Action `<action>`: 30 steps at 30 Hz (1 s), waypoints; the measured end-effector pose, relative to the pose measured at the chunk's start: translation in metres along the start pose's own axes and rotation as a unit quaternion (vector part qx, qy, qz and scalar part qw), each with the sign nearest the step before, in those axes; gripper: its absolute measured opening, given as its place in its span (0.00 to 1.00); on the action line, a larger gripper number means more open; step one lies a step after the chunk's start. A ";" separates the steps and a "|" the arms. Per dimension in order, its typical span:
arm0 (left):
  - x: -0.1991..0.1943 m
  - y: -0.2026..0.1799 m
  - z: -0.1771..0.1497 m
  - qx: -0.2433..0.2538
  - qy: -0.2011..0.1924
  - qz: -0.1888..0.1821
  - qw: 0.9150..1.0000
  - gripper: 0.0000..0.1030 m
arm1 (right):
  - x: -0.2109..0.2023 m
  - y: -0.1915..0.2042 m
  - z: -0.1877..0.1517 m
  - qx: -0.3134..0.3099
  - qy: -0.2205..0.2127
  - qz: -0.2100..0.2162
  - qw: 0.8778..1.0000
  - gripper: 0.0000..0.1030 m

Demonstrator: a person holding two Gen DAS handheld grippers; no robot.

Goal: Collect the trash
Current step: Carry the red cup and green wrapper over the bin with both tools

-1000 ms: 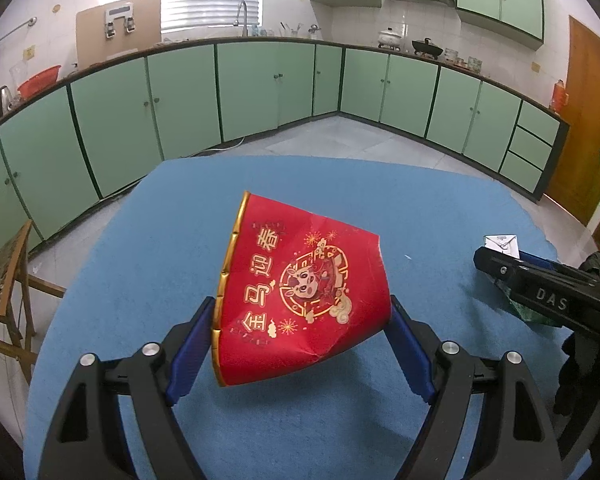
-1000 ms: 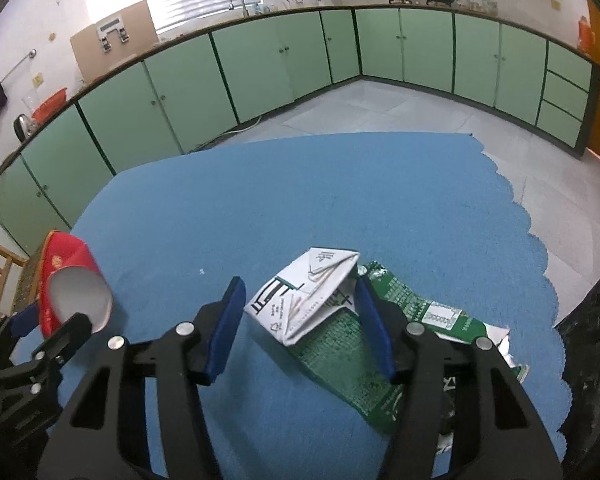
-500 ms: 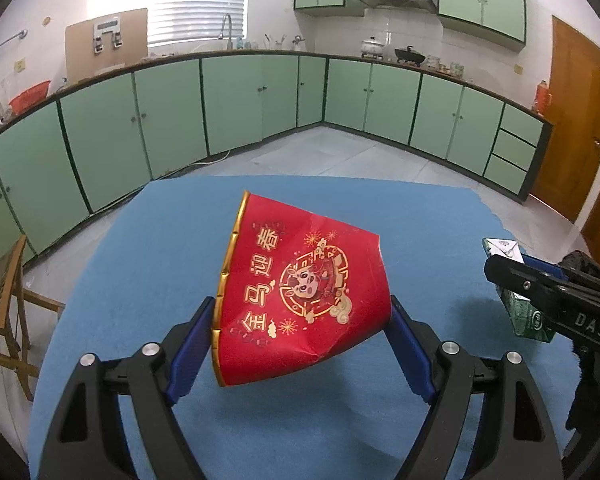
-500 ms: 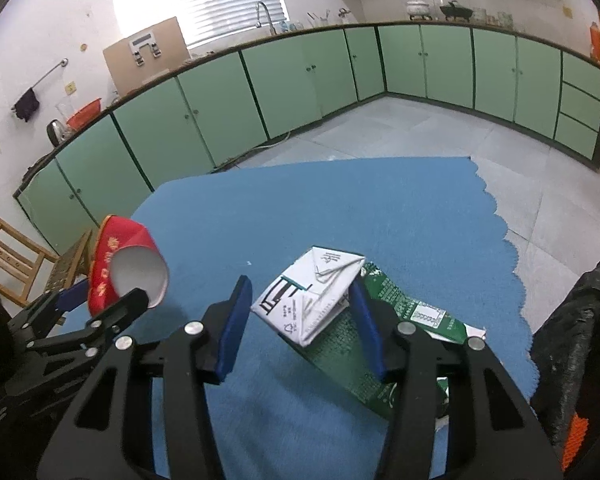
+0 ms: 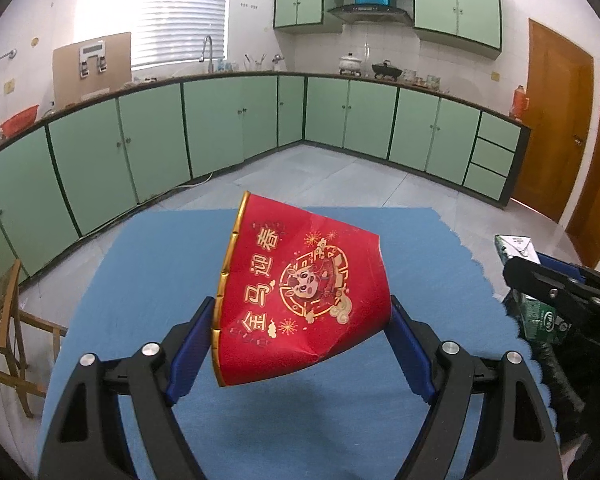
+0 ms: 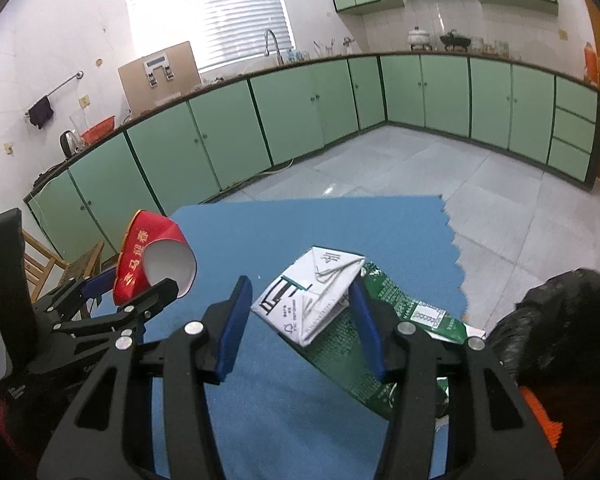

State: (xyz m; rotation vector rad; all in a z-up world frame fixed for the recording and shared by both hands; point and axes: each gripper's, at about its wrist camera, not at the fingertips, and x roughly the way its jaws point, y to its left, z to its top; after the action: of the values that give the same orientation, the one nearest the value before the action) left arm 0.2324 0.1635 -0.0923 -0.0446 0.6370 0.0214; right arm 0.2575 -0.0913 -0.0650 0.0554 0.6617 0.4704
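Note:
My left gripper (image 5: 300, 308) is shut on a crumpled red paper cup (image 5: 300, 300) with gold print, held on its side above the blue table (image 5: 160, 260). The cup's white mouth (image 6: 168, 264) shows in the right wrist view, where the left gripper (image 6: 134, 284) is at the left. My right gripper (image 6: 298, 286) is shut on the white end of a crushed green and white carton (image 6: 312, 300), which hangs clear of the table (image 6: 300, 220). At the right edge of the left wrist view, that carton (image 5: 516, 246) sits in the right gripper (image 5: 534, 266).
A black bag (image 6: 560, 320) bulges at the table's right edge, with something orange (image 6: 540, 420) below it. A wooden chair (image 5: 4, 320) stands left of the table. Green cabinets (image 5: 220, 128) line the far walls, across a tiled floor.
Both grippers have risen with their loads, and the table sits lower in both views. The right gripper's fingers drew slightly tighter on the carton. The cup stays fixed in the left gripper.

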 end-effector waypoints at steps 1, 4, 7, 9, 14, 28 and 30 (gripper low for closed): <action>-0.003 -0.001 0.002 0.001 -0.002 -0.003 1.000 0.78 | -0.005 -0.001 0.001 -0.002 -0.003 -0.001 1.000 0.47; -0.012 -0.011 0.007 0.007 -0.010 -0.009 1.000 0.78 | -0.025 -0.003 0.005 -0.009 -0.016 -0.009 1.000 0.47; -0.021 -0.022 0.013 0.008 -0.017 -0.020 1.000 0.78 | -0.044 -0.007 0.007 -0.015 -0.029 -0.017 0.999 0.47; -0.026 -0.031 0.016 0.011 -0.023 -0.028 0.999 0.78 | -0.058 -0.012 0.009 -0.017 -0.039 -0.024 0.999 0.47; -0.041 -0.064 0.025 0.024 -0.040 -0.056 0.997 0.78 | -0.089 -0.029 0.009 -0.014 -0.060 -0.045 0.997 0.47; -0.051 -0.173 0.030 0.059 -0.068 -0.140 0.986 0.79 | -0.164 -0.109 -0.016 0.022 -0.088 -0.126 0.988 0.47; -0.048 -0.189 0.027 0.068 -0.066 -0.150 0.984 0.79 | -0.171 -0.122 -0.021 0.027 -0.089 -0.138 0.986 0.47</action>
State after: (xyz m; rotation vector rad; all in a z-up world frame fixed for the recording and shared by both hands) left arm 0.2167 -0.0240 -0.0356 -0.0071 0.4921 -0.3073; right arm 0.1765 -0.2772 -0.0067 0.0561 0.4974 0.1773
